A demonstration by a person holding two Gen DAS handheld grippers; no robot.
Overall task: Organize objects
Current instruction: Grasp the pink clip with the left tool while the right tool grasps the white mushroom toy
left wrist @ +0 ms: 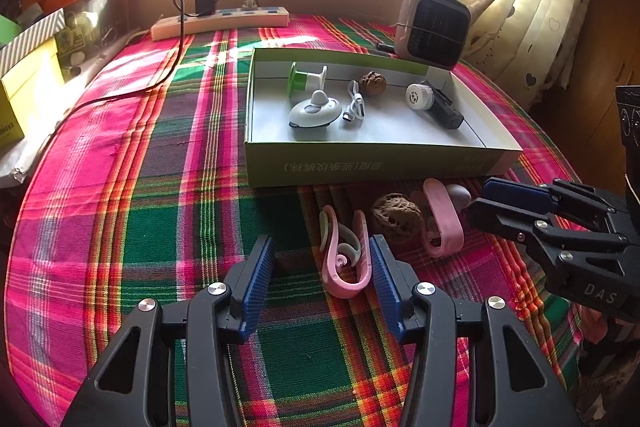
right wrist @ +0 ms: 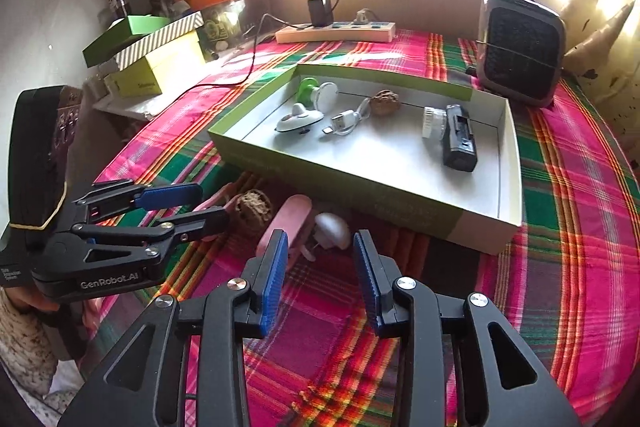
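Nearest left wrist camera, left gripper (left wrist: 322,281) fingers spread, empty, hovering low over pink hook (left wrist: 345,259) lying on plaid surface (left wrist: 160,227); hook sits between fingers, not pinched. Right gripper (right wrist: 320,277) fingers parted, nothing between, aimed toward pink clip (right wrist: 286,223) and white plug (right wrist: 332,230). Walnut (left wrist: 396,217) just beside, in front of box. Beyond, green box (left wrist: 360,167) already holds spool, cable, second walnut, small gadgets. Step looks like pick-up of leftovers outside box. Next move likely: left fingers lower, close on hook, lift over box wall.
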